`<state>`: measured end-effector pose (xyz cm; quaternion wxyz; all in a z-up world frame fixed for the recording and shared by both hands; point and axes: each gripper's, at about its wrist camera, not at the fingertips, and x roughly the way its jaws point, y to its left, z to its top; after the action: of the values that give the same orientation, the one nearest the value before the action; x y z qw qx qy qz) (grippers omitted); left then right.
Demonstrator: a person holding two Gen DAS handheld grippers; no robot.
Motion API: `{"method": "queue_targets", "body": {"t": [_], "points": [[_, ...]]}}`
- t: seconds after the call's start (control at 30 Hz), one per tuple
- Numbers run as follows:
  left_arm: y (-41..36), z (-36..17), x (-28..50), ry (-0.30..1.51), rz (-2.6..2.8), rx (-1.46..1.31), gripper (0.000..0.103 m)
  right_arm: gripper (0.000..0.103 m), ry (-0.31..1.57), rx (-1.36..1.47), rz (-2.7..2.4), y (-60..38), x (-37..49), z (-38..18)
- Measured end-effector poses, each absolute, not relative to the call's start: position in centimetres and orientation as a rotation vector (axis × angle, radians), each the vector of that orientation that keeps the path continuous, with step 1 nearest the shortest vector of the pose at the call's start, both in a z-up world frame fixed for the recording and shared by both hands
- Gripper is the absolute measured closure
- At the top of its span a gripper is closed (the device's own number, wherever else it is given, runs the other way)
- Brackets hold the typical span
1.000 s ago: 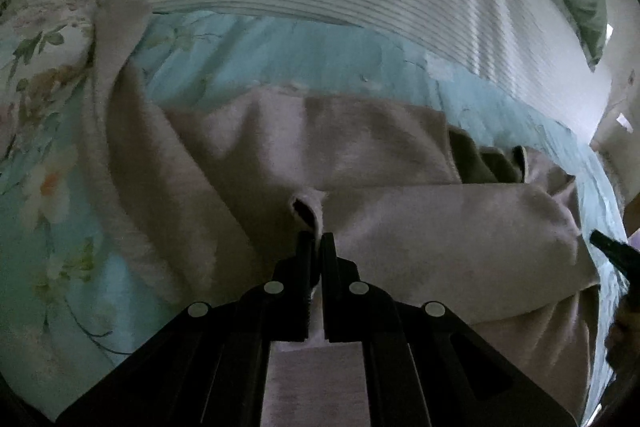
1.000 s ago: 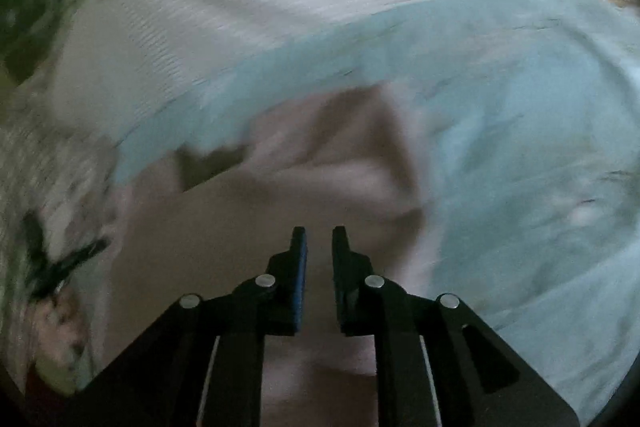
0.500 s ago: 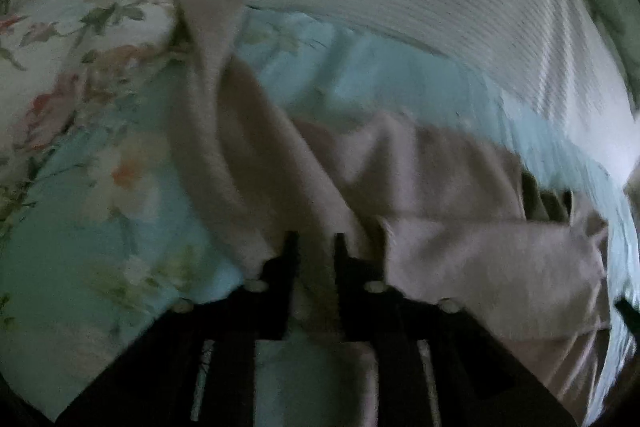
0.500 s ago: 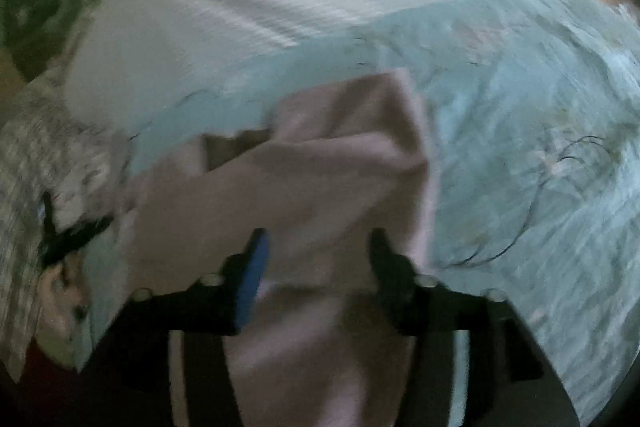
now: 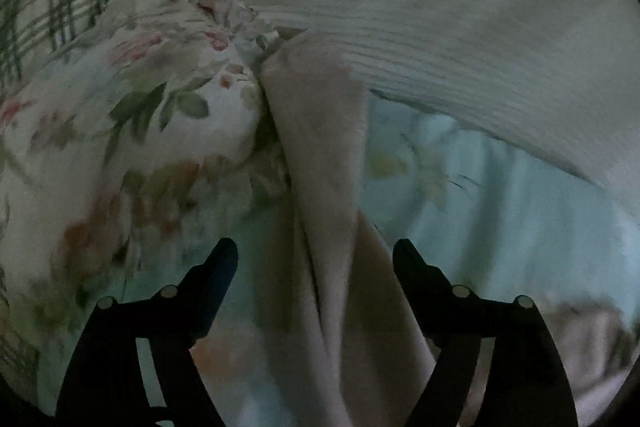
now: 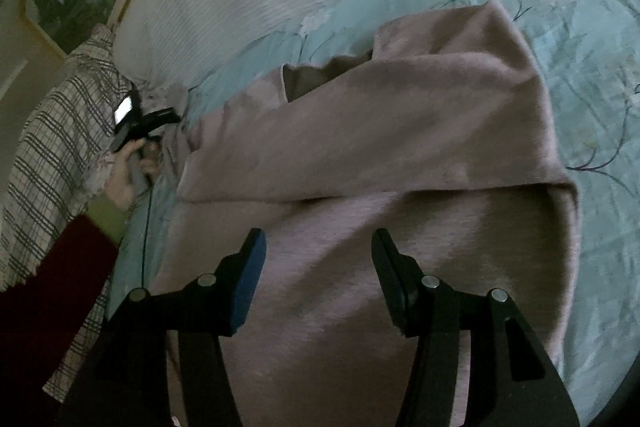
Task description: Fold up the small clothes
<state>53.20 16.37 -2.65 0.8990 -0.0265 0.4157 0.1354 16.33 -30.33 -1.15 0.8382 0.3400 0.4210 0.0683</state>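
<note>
Mauve fleece garment (image 6: 400,147) lies partly folded on the floral bed sheet (image 6: 580,47), one sleeve (image 5: 320,147) stretched toward the pillow (image 5: 140,99). Left gripper (image 5: 316,259) has just been opening, releasing its earlier pinch; right gripper (image 6: 318,247) fingers spread, empty above it.

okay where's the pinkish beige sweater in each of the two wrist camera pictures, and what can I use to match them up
Left wrist: one long strip of the pinkish beige sweater runs from upper centre down between the open left claw fingers.
Right wrist: the sweater's folded body fills the centre, under the open right claw.
Shared landmark: the white ribbed blanket along the top of both.
</note>
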Motion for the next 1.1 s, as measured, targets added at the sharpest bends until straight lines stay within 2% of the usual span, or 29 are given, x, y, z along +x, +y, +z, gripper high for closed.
{"method": "queue_targets", "body": {"t": [0.07, 0.1, 0.13, 0.2, 0.43, 0.73, 1.1], "points": [[17.2, -3.7, 55.5, 0.894, 0.33, -0.033, 0.023, 0.047, 0.905, 0.716, 0.149, -29.9, 17.0, -1.4], [17.8, -4.2, 56.6, 0.904, 0.337, -0.037, 0.026, 0.047, 0.911, 0.713, 0.153, -29.7, 17.2, -1.6], [18.6, -4.6, 57.4, 0.91, 0.334, -0.067, 0.033, 0.047, 0.915, 0.711, 0.158, -29.6, 17.3, -1.8], [20.0, -4.8, 58.1, 0.91, 0.251, -0.17, 0.098, 0.047, 0.917, 0.712, 0.166, -29.3, 17.6, -2.0], [18.0, -0.3, 51.7, 0.719, 0.106, -0.198, 0.098, 0.047, 0.879, 0.72, 0.204, -28.7, 17.7, -1.4], [6.2, 3.3, 38.1, 0.643, -0.202, -0.081, 0.098, 0.047, 0.8, 0.731, 0.158, -30.5, 14.4, 1.0], [-13.4, -1.3, 28.9, 0.725, -0.479, 0.236, 0.096, 0.047, 0.757, 0.764, 0.034, -34.4, 10.1, 1.9]]}}
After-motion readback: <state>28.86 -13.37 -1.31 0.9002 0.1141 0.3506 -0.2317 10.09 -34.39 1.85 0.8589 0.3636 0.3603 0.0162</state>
